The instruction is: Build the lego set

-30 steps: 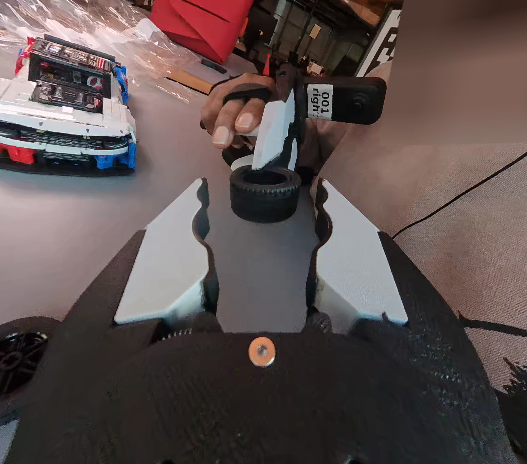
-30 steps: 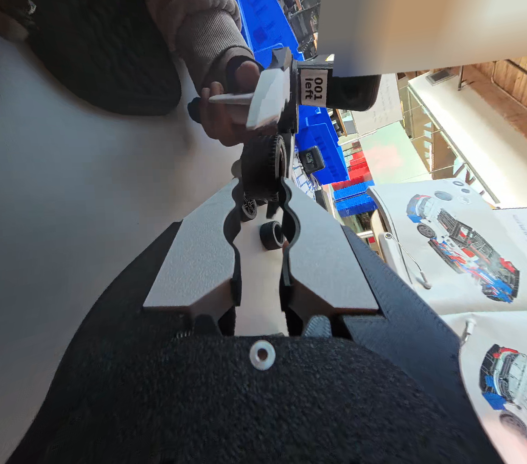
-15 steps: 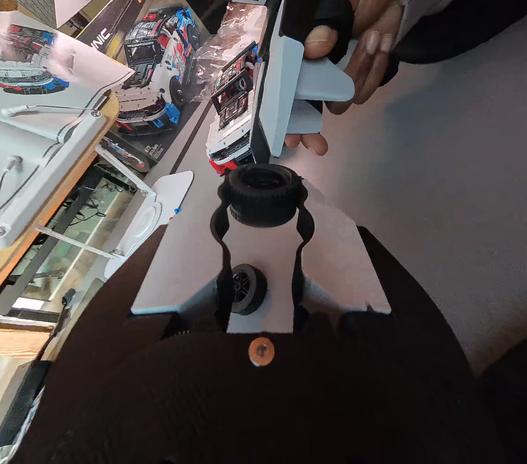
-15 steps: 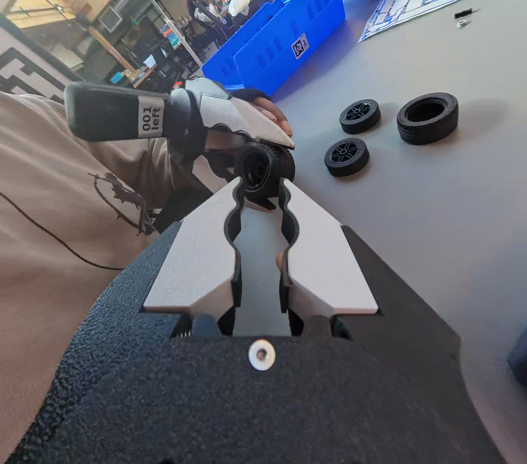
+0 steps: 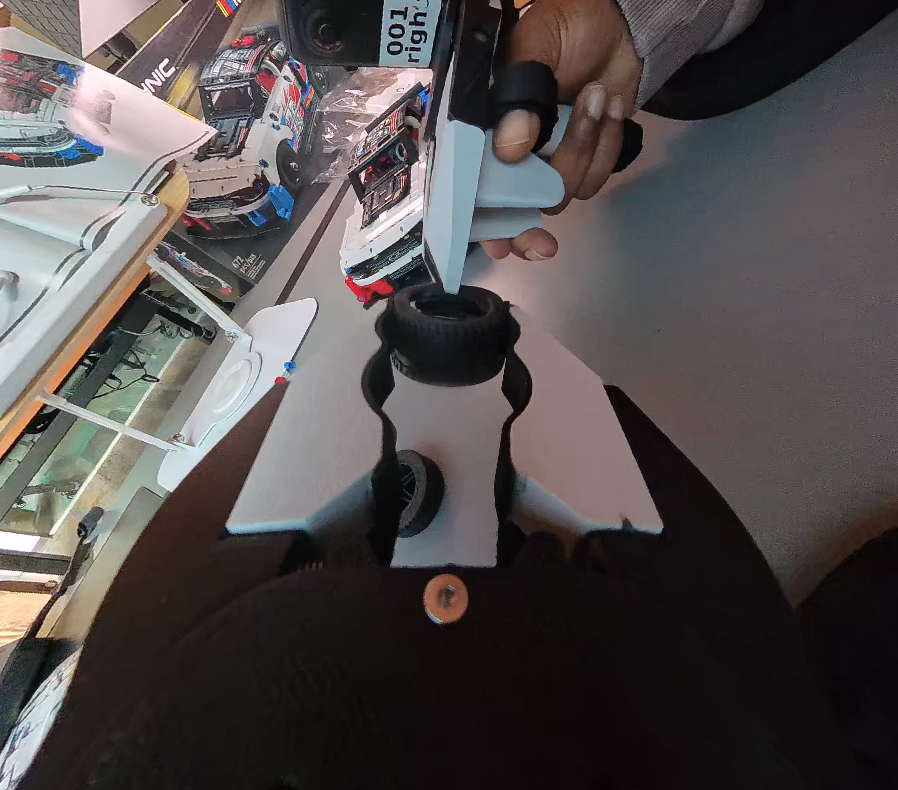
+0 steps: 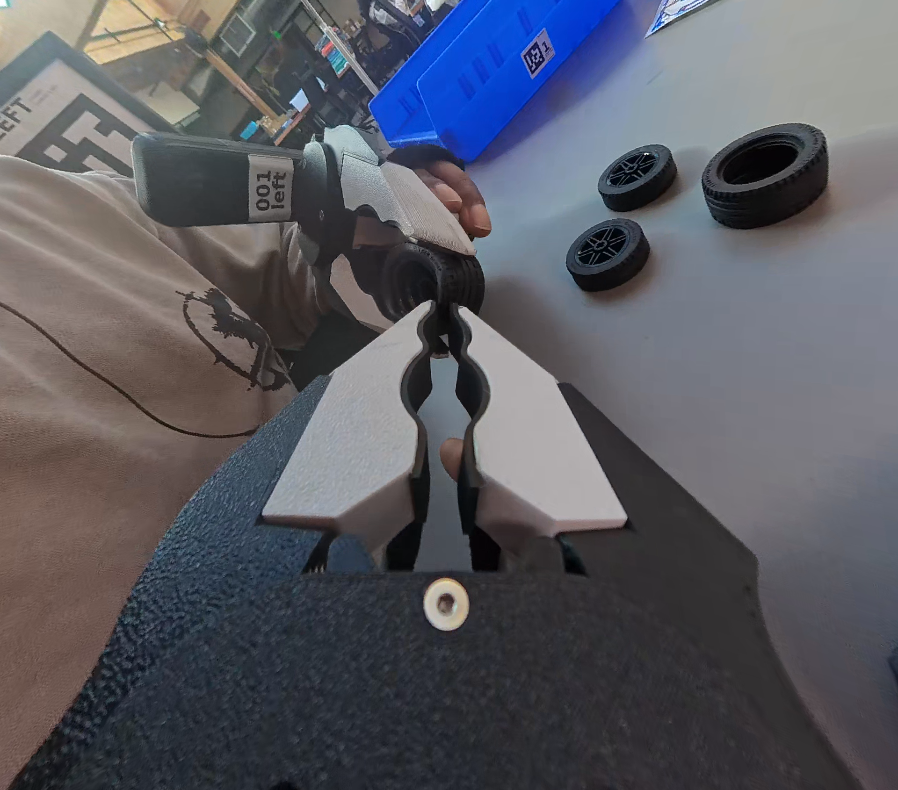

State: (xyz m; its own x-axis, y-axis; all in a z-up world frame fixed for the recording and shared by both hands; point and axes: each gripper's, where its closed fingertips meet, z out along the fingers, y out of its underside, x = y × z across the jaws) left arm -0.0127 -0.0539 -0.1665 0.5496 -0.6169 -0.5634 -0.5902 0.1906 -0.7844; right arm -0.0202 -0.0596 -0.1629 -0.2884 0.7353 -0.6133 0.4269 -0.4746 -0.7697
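Observation:
My left gripper is shut on a black rubber tyre and holds it above the grey table. My right gripper is nearly closed, its tips pinching the wall of the same tyre. In the left wrist view the right gripper comes down onto the tyre's far rim. In the right wrist view the left gripper clamps the tyre from both sides. The white, red and blue lego car stands behind on the table.
Two black wheels and a loose tyre lie on the table, with blue bins behind. Another wheel shows below my left fingers. The set's box and a booklet on a stand are at the left. The tips of both grippers are at nearly the same place. Left tips and right tips are each some 10 centimetres from the wheel. It turns up in the right wrist view as well.
My left gripper has closed on the tyre and lifted it off the table, turning. My right gripper has narrowed from half open to pinching the tyre's wall.

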